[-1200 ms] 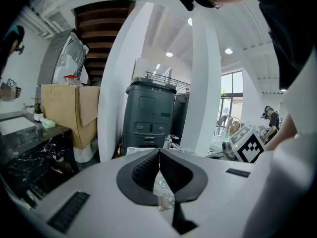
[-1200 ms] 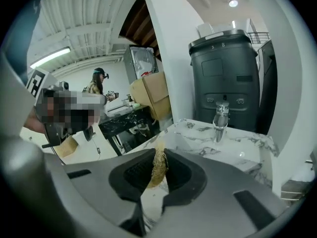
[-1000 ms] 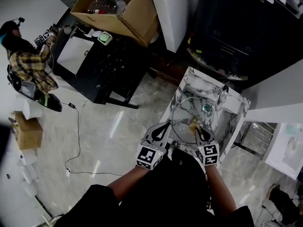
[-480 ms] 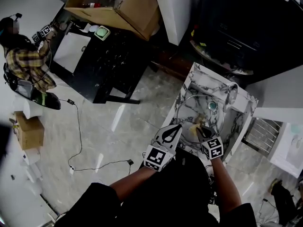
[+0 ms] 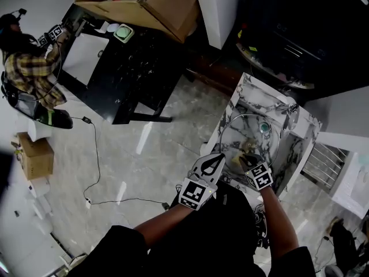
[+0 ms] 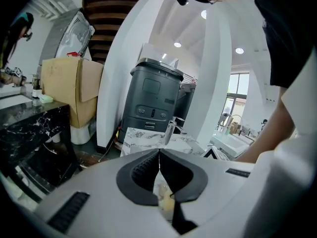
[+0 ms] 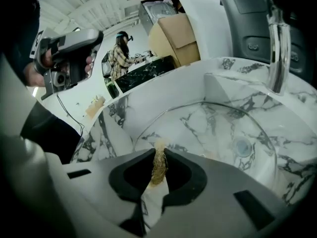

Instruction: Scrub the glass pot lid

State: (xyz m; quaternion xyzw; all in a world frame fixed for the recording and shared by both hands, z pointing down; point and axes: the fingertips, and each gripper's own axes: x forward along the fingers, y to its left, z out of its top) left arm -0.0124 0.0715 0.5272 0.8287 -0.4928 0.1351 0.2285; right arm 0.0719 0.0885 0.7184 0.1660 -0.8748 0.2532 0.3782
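Note:
The glass pot lid [image 5: 253, 136] lies in the marble sink [image 5: 247, 94], its round knob [image 7: 242, 147] up and its rim curving across the basin in the right gripper view [image 7: 198, 114]. My right gripper [image 5: 247, 158] [image 7: 158, 155] is shut on a tan scrub pad [image 7: 159, 163], which rests on the lid's near part. My left gripper [image 5: 217, 157] [image 6: 159, 153] is shut with nothing held. It hovers just off the sink's left edge, apart from the lid, and shows with a hand at the upper left of the right gripper view [image 7: 67, 46].
A chrome faucet [image 7: 277, 43] stands at the sink's far side. A dark grey bin [image 6: 153, 100] is behind it. A black table [image 5: 124, 68] with a big cardboard box [image 5: 144, 4] and a person [image 5: 29, 68] is at the far left. A cable [image 5: 95, 166] crosses the floor.
The head view has drifted, so the sink sits further right. The right gripper's pad has slid slightly toward the lid's near rim. The left gripper stays shut beside the sink.

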